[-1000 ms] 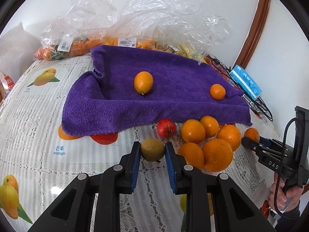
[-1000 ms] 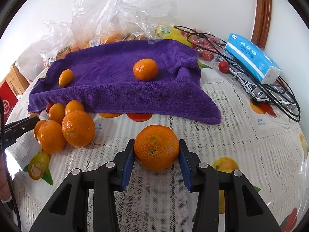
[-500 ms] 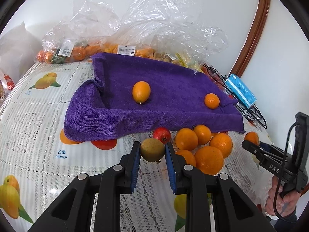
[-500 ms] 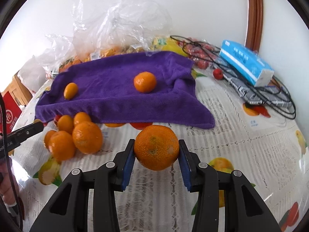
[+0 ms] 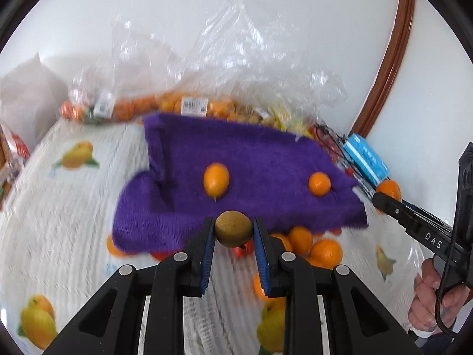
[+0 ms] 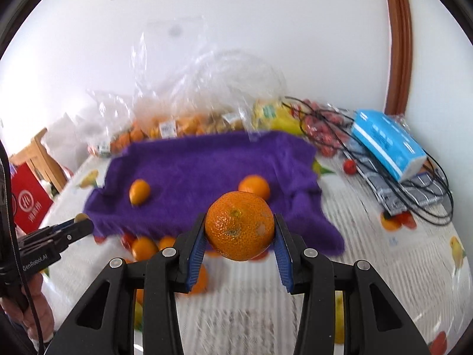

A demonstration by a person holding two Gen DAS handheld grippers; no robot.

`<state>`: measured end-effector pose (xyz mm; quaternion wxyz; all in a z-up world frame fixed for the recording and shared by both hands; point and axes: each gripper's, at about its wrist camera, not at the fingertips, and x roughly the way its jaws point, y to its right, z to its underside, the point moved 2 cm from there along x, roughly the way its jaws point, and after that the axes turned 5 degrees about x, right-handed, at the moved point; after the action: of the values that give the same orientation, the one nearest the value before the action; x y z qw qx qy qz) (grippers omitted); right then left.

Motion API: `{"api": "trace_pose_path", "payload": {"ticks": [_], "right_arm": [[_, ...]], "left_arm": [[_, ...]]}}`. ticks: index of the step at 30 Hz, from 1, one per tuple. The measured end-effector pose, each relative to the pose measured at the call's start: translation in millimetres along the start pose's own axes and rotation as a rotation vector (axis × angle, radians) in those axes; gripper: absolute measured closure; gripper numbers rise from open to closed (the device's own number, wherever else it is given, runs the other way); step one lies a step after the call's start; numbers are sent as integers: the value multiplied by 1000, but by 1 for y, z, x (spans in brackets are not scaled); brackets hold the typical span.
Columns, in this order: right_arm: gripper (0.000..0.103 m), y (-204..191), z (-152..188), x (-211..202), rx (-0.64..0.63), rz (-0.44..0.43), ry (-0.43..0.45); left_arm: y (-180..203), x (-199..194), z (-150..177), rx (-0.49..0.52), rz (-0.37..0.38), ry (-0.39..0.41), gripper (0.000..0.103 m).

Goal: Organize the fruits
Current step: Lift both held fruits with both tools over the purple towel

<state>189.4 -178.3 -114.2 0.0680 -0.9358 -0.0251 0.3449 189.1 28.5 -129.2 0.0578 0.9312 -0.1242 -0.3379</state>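
Left gripper (image 5: 233, 230) jaws clamp a brownish fruit (image 5: 233, 228); right gripper (image 6: 239, 227) jaws clamp an orange (image 6: 239, 225). Both hide loose oranges (image 5: 325, 253) behind; desk (image 5: 74, 236) blurred.

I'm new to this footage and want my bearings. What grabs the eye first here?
The purple towel spread mid-table, with a kumquat and a small mandarin lying on it. In front, the right claw grips a big mandarin, and the left claw grips a brownish-green round fruit.
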Motion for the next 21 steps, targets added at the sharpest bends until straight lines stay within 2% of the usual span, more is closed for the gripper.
{"api": "trace_pose_path", "payload": {"ticks": [6, 11, 17, 19, 21], "right_arm": [[60, -15, -34, 13, -20, -8, 49], [60, -24, -53, 24, -40, -17, 73], [60, -17, -43, 51, -45, -39, 60], [60, -11, -34, 61, -29, -49, 50], [60, -8, -32, 67, -23, -21, 25]], "left_arm": [[-2, 11, -38, 17, -53, 32, 79], [-11, 29, -56, -13, -68, 41, 79], [-20, 52, -52, -33, -105, 71, 79], [-24, 58, -47, -54, -84, 53, 79], [-27, 63, -44, -52, -88, 30, 79]]}}
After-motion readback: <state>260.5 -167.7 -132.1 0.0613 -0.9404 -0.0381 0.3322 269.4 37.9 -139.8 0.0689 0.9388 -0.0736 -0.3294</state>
